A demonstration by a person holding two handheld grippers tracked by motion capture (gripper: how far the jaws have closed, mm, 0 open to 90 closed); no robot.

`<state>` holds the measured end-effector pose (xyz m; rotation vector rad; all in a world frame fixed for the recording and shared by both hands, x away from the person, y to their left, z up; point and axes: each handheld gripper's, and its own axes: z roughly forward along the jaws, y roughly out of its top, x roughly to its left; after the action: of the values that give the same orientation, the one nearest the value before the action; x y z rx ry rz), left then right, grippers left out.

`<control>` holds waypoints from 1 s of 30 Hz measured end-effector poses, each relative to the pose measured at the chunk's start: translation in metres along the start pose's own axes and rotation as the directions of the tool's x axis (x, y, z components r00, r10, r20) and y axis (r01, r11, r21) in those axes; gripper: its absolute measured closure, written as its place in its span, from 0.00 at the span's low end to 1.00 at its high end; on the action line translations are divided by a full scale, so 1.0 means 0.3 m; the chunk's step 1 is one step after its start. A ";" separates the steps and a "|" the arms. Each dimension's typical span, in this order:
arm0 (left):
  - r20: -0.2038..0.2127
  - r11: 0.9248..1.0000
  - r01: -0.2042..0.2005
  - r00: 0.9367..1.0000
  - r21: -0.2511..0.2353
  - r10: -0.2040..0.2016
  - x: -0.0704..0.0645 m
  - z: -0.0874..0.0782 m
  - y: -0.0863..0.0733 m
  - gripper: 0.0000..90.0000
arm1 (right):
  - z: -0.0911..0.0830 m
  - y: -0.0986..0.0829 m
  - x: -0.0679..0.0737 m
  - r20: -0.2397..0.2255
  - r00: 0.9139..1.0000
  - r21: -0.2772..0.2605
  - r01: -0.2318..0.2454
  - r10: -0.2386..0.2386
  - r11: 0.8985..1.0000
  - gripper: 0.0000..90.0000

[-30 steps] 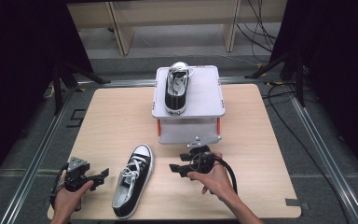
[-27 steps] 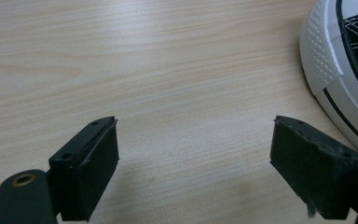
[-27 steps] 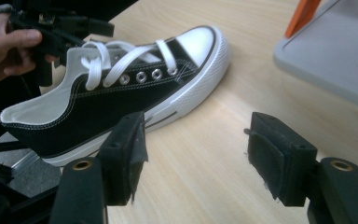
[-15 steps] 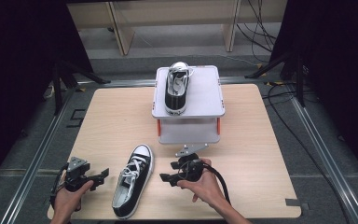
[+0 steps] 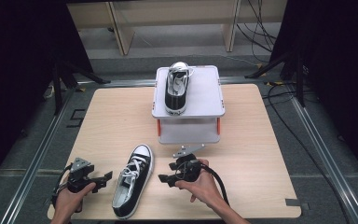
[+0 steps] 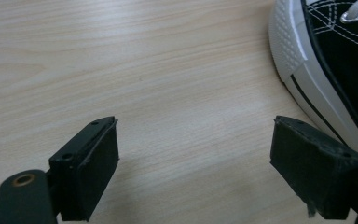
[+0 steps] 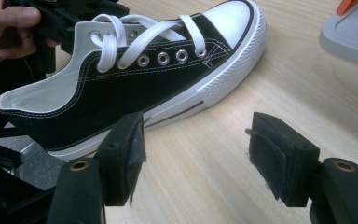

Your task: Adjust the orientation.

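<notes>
Two black-and-white sneakers: one [image 5: 133, 186] nr the worktop's [image 5: 261, 154] front edge, one [image 5: 176, 87] atop the single grey stand [image 5: 205, 100] at the back edge. Two handheld grippers, left [image 5: 101, 178] & right [image 5: 167, 173], w/ two fingers each.

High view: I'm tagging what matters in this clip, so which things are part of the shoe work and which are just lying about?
Part of the job:
- shoe on the table, between both grippers
- left gripper, open
- right gripper, open
- shoe on the box
- grey box

Lying about:
- cables on the floor
- wooden frame behind the table
</notes>
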<state>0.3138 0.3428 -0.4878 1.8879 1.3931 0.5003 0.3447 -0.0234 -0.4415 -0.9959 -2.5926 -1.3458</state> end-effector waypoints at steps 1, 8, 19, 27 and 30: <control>0.001 1.000 -0.005 1.000 0.011 0.005 -0.002 0.000 0.000 0.17 | 0.002 -0.001 -0.001 0.001 1.000 -0.001 0.002 -0.002 1.000 0.41; 0.091 0.995 -0.073 0.994 0.071 0.066 -0.036 -0.003 -0.002 0.17 | 0.011 -0.001 -0.007 -0.027 1.000 0.002 -0.001 0.001 1.000 0.41; 0.167 0.984 -0.149 0.977 0.097 0.131 -0.110 -0.023 0.005 0.27 | -0.001 0.003 -0.001 0.001 1.000 -0.001 -0.006 0.006 1.000 0.41; 0.249 0.967 -0.240 0.945 0.089 0.212 -0.231 -0.015 0.002 0.25 | 0.004 0.009 0.001 -0.026 1.000 -0.005 0.010 -0.010 1.000 0.41; 0.250 0.962 -0.262 0.939 0.075 0.236 -0.282 -0.005 0.008 0.19 | 0.001 0.013 0.011 -0.023 1.000 -0.007 0.005 -0.006 1.000 0.41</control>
<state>0.2857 0.2639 -0.4760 2.1478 1.0481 0.3092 0.3444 -0.0198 -0.4378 -0.9692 -2.5777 -1.3606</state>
